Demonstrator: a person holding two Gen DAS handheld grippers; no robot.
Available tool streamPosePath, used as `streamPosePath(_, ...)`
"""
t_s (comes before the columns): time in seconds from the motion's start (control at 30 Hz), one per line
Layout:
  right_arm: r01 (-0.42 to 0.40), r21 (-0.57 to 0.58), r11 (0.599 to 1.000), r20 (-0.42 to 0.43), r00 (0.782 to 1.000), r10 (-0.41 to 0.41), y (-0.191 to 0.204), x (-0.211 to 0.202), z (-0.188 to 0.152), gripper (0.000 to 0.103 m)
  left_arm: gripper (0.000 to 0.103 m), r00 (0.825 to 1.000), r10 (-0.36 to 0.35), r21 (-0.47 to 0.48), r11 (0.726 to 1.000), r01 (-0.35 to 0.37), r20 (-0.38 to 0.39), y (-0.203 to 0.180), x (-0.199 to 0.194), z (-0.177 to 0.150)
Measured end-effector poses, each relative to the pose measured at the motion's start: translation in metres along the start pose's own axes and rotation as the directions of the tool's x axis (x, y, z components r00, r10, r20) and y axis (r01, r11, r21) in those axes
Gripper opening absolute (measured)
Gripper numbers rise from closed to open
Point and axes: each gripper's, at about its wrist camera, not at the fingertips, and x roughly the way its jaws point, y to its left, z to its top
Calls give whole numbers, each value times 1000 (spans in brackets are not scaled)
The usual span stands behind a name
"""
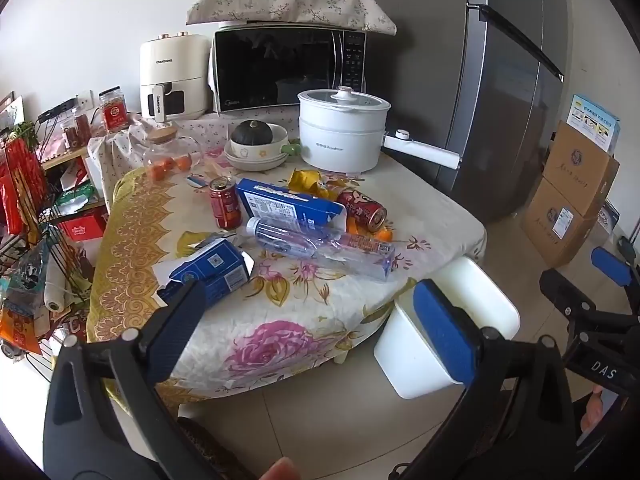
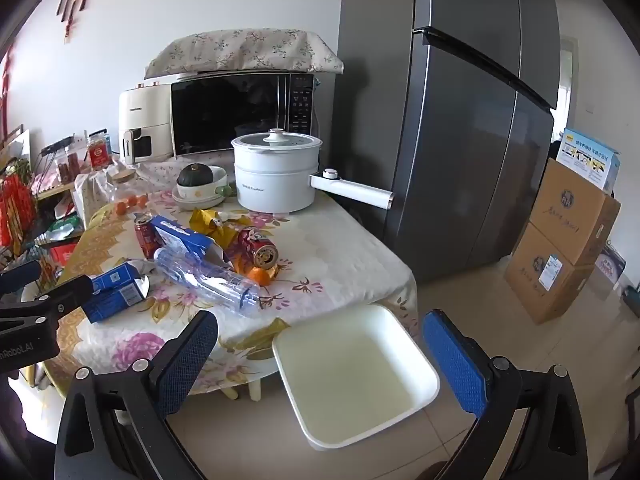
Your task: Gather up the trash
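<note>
Your left gripper [image 1: 312, 320] hangs tilted downward near the desk's [image 1: 320, 320] front edge, jaws spread wide with nothing between them. Your right gripper [image 2: 320, 356] tilts down too, just off the desk's front right corner, jaws equally wide and empty. A fingertip [image 1: 282, 472] shows below the left gripper.

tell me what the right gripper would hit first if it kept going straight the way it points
Most likely the white bin on the floor beside the table: it lies directly ahead between the open right gripper fingers, though depth is hard to judge.
</note>
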Motion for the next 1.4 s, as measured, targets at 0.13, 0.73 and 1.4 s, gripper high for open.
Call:
streamPosePath(0.13, 3, -4, 1000, -6, 1000, -3, 1, 2, 0, 103, 103, 1000, 23, 9, 1000, -23, 15, -4, -3, 1)
streamPosePath(0.73, -2, -13, 1000, -20, 1000, 2, 10, 8, -2, 103, 103, 999, 50, -6, 999, -50, 11, 6, 2, -3)
streamPosePath(1.4, 3, -3, 1000, -30, 1000, -3, 6, 10, 0, 103, 103, 998, 59, -16, 998, -59, 12, 14, 1, -5)
